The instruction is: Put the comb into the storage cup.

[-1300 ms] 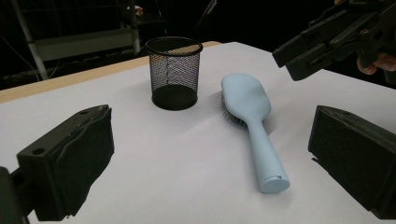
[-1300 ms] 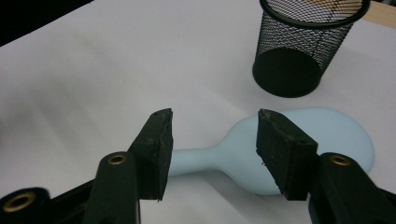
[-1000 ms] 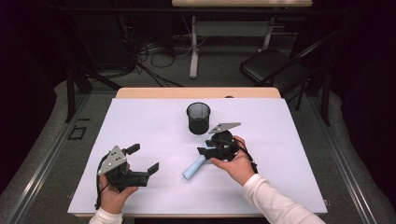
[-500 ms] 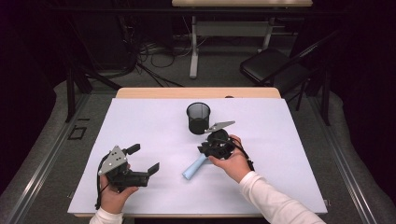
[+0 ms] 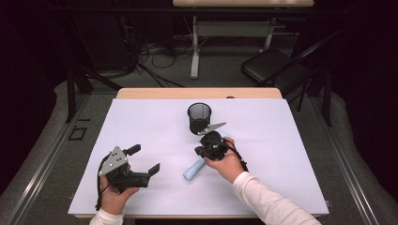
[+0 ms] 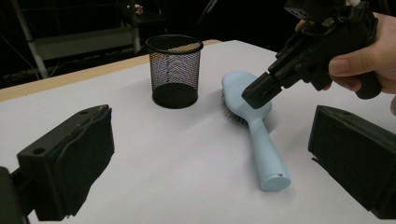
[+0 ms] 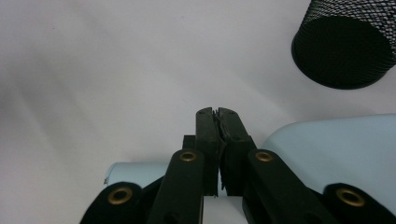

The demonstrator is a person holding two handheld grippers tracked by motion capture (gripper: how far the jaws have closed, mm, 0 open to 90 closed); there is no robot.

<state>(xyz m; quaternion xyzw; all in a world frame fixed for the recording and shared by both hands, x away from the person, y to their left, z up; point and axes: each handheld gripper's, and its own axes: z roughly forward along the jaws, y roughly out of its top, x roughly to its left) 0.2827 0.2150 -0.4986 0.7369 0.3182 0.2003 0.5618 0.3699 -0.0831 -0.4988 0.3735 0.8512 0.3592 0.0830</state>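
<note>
The right gripper pointed steeply down, its jaws having just closed pad to pad on nothing, directly above the smooth pale-blue plastic hairbrush. Beyond stood a round black mesh cup. The left gripper rested level, jaws spread.

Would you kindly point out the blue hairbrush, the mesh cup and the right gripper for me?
blue hairbrush (image 6: 262,140): left gripper view, on the handle's upper part.
mesh cup (image 6: 174,70): left gripper view, on its mesh wall.
right gripper (image 7: 217,122): right gripper view, between its shut fingers' tips.
</note>
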